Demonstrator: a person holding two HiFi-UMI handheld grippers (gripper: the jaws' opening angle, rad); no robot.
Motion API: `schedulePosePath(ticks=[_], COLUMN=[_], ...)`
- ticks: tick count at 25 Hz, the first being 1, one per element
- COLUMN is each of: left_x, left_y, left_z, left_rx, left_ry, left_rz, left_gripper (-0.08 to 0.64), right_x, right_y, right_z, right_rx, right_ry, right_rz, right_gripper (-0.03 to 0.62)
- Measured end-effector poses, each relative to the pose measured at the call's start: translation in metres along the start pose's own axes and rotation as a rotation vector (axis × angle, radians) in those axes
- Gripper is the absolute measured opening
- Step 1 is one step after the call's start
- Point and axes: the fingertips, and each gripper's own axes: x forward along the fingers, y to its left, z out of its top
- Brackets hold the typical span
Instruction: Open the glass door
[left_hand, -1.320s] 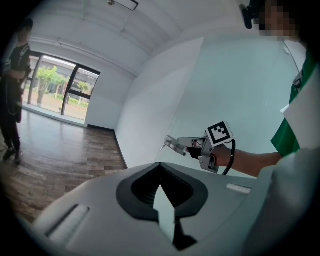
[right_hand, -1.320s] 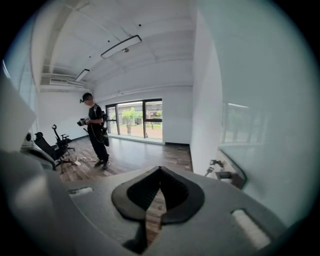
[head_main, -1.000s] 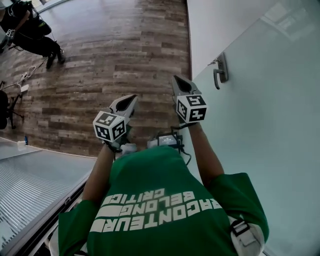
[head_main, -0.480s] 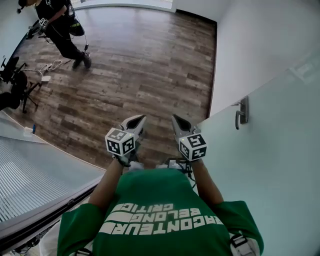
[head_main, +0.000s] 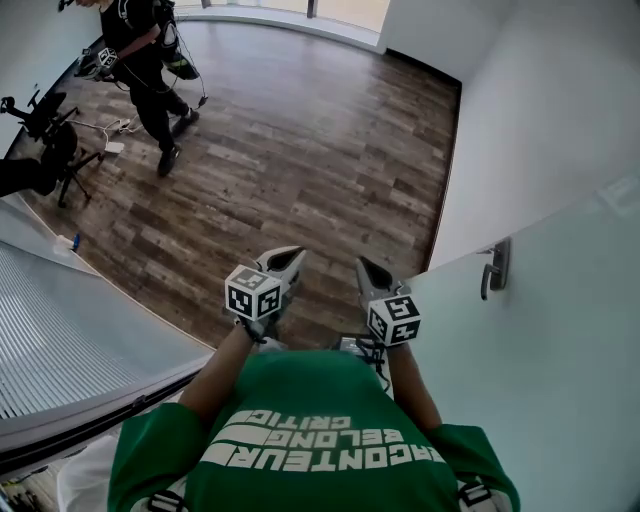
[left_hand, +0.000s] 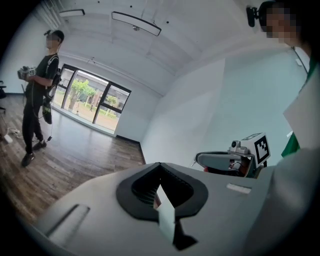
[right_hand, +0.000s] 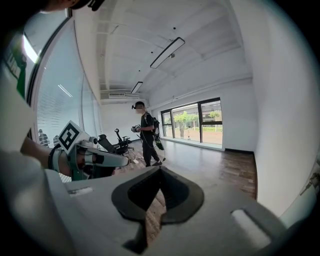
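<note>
The left gripper (head_main: 290, 256) and right gripper (head_main: 367, 270) hover by the chest, fingers pressed together on nothing. The glass door (head_main: 565, 350) stands at the right, its handle (head_main: 494, 268) apart from both. This fits approaching the handle or a door already swung open; any grip there needs spread fingers.

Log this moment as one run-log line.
left gripper: shut, empty | right gripper: shut, empty | door handle: untouched, right of right gripper

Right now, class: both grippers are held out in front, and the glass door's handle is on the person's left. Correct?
No: the handle is on the person's right, beyond the right gripper, as the head view shows. It and the left gripper are held out in front.
</note>
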Motion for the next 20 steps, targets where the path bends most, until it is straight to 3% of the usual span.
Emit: schedulePosePath(ticks=[20], left_x=[0.008], left_y=[0.007], left_z=[0.012], left_rx=[-0.006], left_ry=[-0.014], left_rz=[0.031], left_gripper=[0.017], right_x=[0.016], right_y=[-0.008], right_z=[0.008], right_rx=[-0.027], right_ry=[0.015], right_rz=[0.043], right_gripper=[-0.008])
